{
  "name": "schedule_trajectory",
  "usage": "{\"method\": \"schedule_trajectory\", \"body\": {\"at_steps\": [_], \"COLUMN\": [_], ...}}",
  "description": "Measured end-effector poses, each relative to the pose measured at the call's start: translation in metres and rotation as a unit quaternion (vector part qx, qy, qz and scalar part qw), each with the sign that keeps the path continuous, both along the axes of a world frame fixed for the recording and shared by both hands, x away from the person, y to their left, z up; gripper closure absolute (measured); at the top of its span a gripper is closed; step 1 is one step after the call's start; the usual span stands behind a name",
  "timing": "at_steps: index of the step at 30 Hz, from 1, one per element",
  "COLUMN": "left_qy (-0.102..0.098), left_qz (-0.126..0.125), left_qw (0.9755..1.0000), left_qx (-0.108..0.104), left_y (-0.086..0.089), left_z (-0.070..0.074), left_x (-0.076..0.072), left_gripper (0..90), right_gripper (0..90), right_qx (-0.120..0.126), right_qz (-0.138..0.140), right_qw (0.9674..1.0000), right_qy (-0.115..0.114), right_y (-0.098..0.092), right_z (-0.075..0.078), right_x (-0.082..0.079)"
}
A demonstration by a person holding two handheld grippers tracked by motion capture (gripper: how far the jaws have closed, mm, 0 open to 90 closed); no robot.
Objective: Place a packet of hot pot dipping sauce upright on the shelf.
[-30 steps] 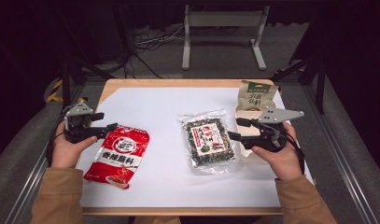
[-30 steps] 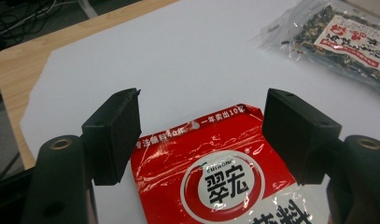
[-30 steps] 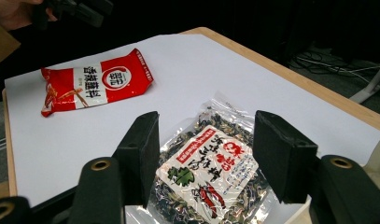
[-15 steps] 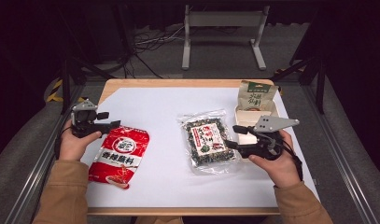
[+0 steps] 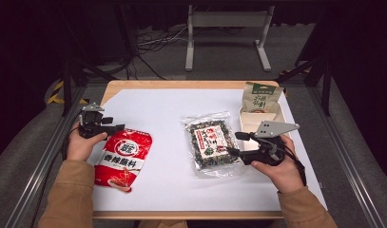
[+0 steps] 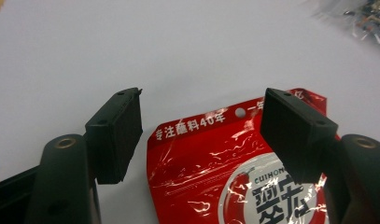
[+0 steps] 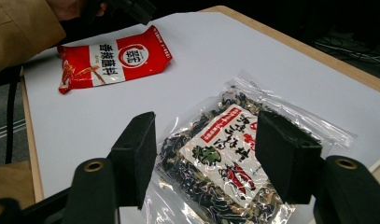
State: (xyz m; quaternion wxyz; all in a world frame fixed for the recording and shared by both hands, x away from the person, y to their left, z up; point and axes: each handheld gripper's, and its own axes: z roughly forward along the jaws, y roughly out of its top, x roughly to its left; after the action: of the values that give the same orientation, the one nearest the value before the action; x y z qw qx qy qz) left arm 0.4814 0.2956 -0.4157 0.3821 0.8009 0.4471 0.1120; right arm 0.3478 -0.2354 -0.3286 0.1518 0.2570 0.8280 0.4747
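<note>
A red seasoning pouch [image 5: 122, 159] lies flat on the left of the white sheet. My left gripper [image 5: 113, 124] hovers low at its top edge. In the left gripper view the jaws [image 6: 201, 112] stand wide apart on either side of the pouch's [image 6: 215, 172] top corner without pressing it, and they have just been opening. A clear bag of dark dried food [image 5: 211, 142] lies right of centre. My right gripper [image 5: 235, 144] is at its right edge, open, with the bag [image 7: 225, 163] seen between the spread jaws [image 7: 204, 144] but not pinched.
A green-and-tan pouch [image 5: 260, 97] stands at the back right in a cream tray [image 5: 248, 127]. The white sheet [image 5: 172, 109] covers the wooden table. A metal stand [image 5: 229, 28] and cables lie on the floor behind. A tan sleeve [image 7: 19, 28] shows in the right gripper view.
My left hand has come down and toward me, to the red pouch's top edge. My right hand has stayed nearly still beside the clear bag.
</note>
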Motion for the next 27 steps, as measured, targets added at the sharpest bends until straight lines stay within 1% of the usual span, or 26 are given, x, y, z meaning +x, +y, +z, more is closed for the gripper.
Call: {"method": "schedule_trajectory", "body": {"at_steps": [2, 4, 7, 10, 11, 15, 17, 20, 22, 23, 24, 25, 26, 27], "left_qy": [0.011, 0.023, 0.029, 0.031, 0.038, 0.052, 0.06, 0.074, 0.073, 0.075, 0.075, 0.07, 0.063, 0.049], "left_qz": [0.004, 0.007, 0.005, 0.002, -0.002, -0.012, -0.014, -0.017, -0.02, -0.023, -0.023, -0.026, -0.028, -0.033], "left_qw": [0.9999, 0.9997, 0.9995, 0.9995, 0.9992, 0.9985, 0.9981, 0.9971, 0.9971, 0.9969, 0.9969, 0.9972, 0.9976, 0.9982], "left_qx": [-0.009, -0.01, -0.01, -0.009, -0.011, -0.008, -0.002, -0.007, -0.004, -0.009, -0.009, -0.001, 0.003, 0.009], "left_y": [0.002, 0.004, 0.005, 0.005, 0.005, 0.003, 0.002, 0.001, 0.001, 0.001, 0.001, 0.001, 0.0, 0.0], "left_z": [-0.005, -0.011, -0.015, -0.016, -0.018, -0.021, -0.024, -0.028, -0.028, -0.027, -0.027, -0.027, -0.027, -0.027], "left_x": [0.002, 0.005, 0.006, 0.007, 0.008, 0.01, 0.011, 0.013, 0.012, 0.012, 0.012, 0.011, 0.009, 0.007], "left_gripper": [30.5, 30.9, 31.2, 31.4, 31.4, 31.5, 31.6, 32.3, 33.7, 36.5, 38.7, 45.6, 45.6, 52.9], "right_gripper": [38.9, 38.7, 38.5, 38.1, 37.9, 37.2, 36.9, 36.8, 36.8, 36.7, 36.7, 36.6, 36.6, 36.3], "right_qx": [-0.001, -0.003, -0.003, -0.004, -0.003, -0.003, -0.002, -0.002, -0.002, -0.001, -0.001, -0.001, -0.001, -0.003], "right_qz": [0.001, 0.002, 0.003, 0.004, 0.004, 0.005, 0.005, 0.002, 0.001, 0.001, 0.001, 0.001, 0.001, 0.001], "right_qw": [1.0, 1.0, 1.0, 1.0, 1.0, 0.9999, 0.9999, 0.9999, 0.9998, 0.9998, 0.9998, 0.9998, 0.9998, 0.9998], "right_qy": [0.002, 0.005, 0.006, 0.006, 0.006, 0.009, 0.012, 0.016, 0.017, 0.018, 0.018, 0.018, 0.018, 0.018], "right_y": [0.001, 0.002, 0.003, 0.003, 0.003, 0.003, 0.003, 0.002, 0.001, 0.001, 0.001, 0.001, 0.001, 0.001], "right_z": [-0.001, -0.003, -0.003, -0.004, -0.004, -0.005, -0.006, -0.007, -0.007, -0.008, -0.008, -0.008, -0.008, -0.008], "right_x": [0.0, 0.001, 0.001, 0.001, 0.001, 0.002, 0.002, 0.003, 0.004, 0.004, 0.004, 0.004, 0.004, 0.004]}}
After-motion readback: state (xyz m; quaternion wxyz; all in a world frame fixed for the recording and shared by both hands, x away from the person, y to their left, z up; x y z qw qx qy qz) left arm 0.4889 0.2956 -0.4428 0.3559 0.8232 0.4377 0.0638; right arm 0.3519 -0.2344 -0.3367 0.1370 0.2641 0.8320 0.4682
